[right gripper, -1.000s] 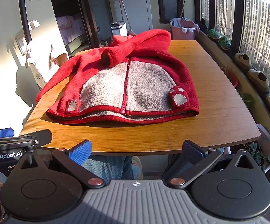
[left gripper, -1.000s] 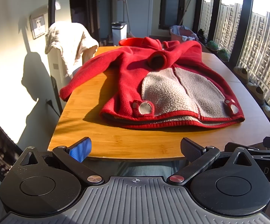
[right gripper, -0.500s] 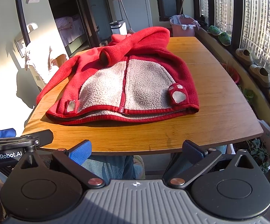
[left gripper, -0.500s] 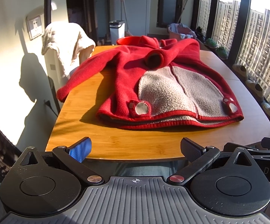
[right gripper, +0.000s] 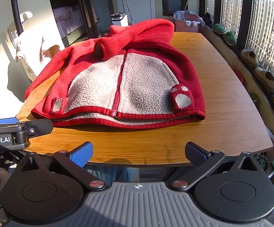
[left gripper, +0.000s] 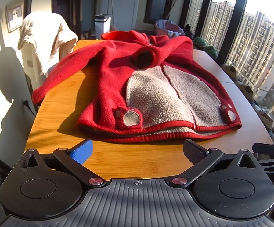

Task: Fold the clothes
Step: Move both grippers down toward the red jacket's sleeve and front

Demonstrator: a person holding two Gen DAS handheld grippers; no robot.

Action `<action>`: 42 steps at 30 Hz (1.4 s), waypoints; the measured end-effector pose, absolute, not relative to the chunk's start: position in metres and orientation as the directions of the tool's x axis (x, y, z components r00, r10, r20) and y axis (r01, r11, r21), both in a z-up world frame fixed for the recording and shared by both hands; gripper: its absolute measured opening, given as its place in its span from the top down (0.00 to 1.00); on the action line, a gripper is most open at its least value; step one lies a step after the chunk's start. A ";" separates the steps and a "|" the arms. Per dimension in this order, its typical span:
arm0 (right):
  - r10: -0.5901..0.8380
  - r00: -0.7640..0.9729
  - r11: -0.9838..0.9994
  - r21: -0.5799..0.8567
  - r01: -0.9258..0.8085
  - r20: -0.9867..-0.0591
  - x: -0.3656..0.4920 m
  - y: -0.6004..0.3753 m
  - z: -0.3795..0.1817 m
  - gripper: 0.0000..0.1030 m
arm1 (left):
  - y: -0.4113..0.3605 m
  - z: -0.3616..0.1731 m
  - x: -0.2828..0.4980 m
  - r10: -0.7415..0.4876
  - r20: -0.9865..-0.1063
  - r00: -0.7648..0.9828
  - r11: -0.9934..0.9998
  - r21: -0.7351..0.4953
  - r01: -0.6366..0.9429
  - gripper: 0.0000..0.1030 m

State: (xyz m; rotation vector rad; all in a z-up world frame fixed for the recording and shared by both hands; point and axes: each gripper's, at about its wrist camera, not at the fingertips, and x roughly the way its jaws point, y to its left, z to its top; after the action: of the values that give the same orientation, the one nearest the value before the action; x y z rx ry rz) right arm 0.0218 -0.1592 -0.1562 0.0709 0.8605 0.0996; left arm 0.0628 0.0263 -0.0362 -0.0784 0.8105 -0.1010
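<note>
A red fleece jacket [left gripper: 156,87] lies front-up on the wooden table [left gripper: 133,158], zipper closed, its beige pile panels facing upward and its hem toward the near table edge. One sleeve extends to the table's left edge; the other is folded across the chest, cuff opening visible. The left gripper [left gripper: 137,151] is positioned above the near edge, jaws spread wide, holding nothing. The right gripper [right gripper: 138,154] sits just short of the near edge, jaws likewise spread and empty. Neither gripper touches the jacket.
</note>
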 end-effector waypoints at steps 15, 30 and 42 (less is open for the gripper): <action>0.103 0.653 0.993 0.119 -0.019 -0.750 0.074 -0.184 -0.166 0.00 | 0.028 -0.064 0.162 -0.119 -0.683 0.721 0.993 -0.089 0.079 0.00; 0.113 0.711 0.993 0.093 -0.067 -0.694 0.178 -0.171 -0.198 0.00 | 0.046 -0.079 0.175 -0.224 -0.646 0.729 0.970 -0.218 0.105 0.00; 0.199 0.702 0.979 0.108 -0.172 -0.684 0.144 -0.187 -0.198 0.00 | 0.065 -0.089 0.146 -0.293 -0.654 0.697 0.955 -0.240 0.176 0.00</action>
State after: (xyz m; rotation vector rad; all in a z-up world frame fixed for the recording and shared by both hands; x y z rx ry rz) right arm 0.1436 -0.1874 -0.1977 0.0368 0.7657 0.2068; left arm 0.1463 0.0647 -0.0887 -0.1634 0.7557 -0.2629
